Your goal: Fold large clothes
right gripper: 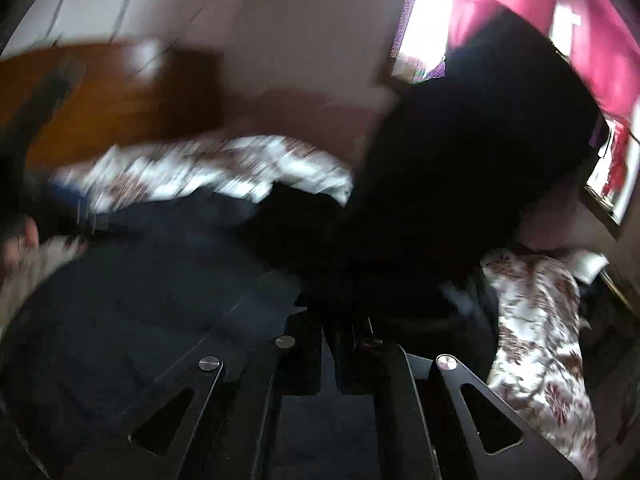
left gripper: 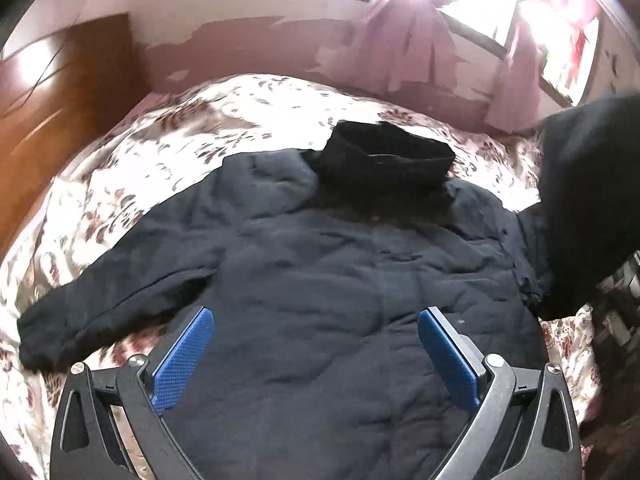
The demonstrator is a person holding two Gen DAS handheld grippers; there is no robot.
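folding the right sleeve inward over the body, by the look of it. best done by carrying the sleeve (left gripper: 588, 200) high enough to clear the padded bulk, then laying it flat across the back, cuff toward the middle, without dragging the shoulder seam out of line. worth keeping the pull gentle, since thick quilted cloth tends to bunch and spring back; likely needs a press after landing. worth watching the collar (left gripper: 384, 156) too, so as not to knock it askew.

dark jacket (left gripper: 320, 264) spread back-up on the floral bedspread (left gripper: 160, 128), collar pointing away toward the wall, left sleeve (left gripper: 104, 312) stretched out flat to the side and lying untouched.

left gripper (left gripper: 316, 344) hovering above the lower back of the jacket, blue pads (left gripper: 184, 356) wide apart, nothing between them — cloth visible through the gap but well below, not touched.

right gripper (right gripper: 332, 344) drawn fully together, fingers nearly meeting. dark cloth rising straight ahead of the tips in a large lifted fold (right gripper: 472, 168), blurred with motion — apparently pinched at the tips, though the exact contact is too dark and smeared to confirm. seen from the left wrist as the dark mass raised at the right edge, joined to the jacket's shoulder.
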